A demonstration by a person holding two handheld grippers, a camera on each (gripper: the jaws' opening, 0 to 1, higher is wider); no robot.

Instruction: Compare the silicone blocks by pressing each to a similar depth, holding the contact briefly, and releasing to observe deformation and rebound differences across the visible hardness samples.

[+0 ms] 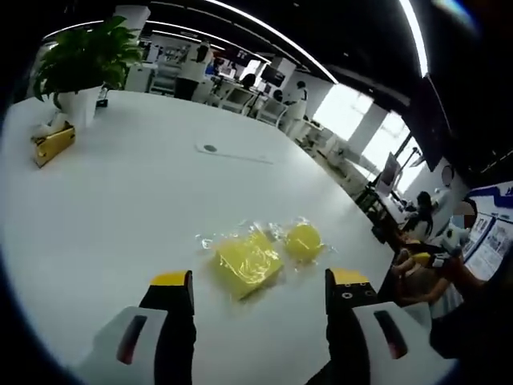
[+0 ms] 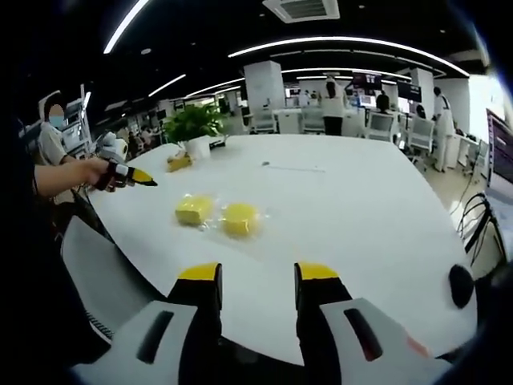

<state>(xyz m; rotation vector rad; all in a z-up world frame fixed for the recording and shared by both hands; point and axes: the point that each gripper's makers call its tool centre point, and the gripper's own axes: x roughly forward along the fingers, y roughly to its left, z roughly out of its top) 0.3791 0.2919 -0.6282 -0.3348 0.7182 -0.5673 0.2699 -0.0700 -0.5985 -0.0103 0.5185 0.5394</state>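
The right tool (image 2: 256,282) is hovering above the near edge of the white desk (image 2: 361,208), its yellow-tipped jaws standing apart with nothing between them. Two yellow silicone blocks (image 2: 218,214) are lying side by side farther out. The left tool (image 2: 132,175) is reaching in.

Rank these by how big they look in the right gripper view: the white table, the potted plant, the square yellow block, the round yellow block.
1. White table, by far the largest.
2. Potted plant, though it stands farther away, so its true size is unsure.
3. Square yellow block and round yellow block: they look about alike, so no ranking between them.
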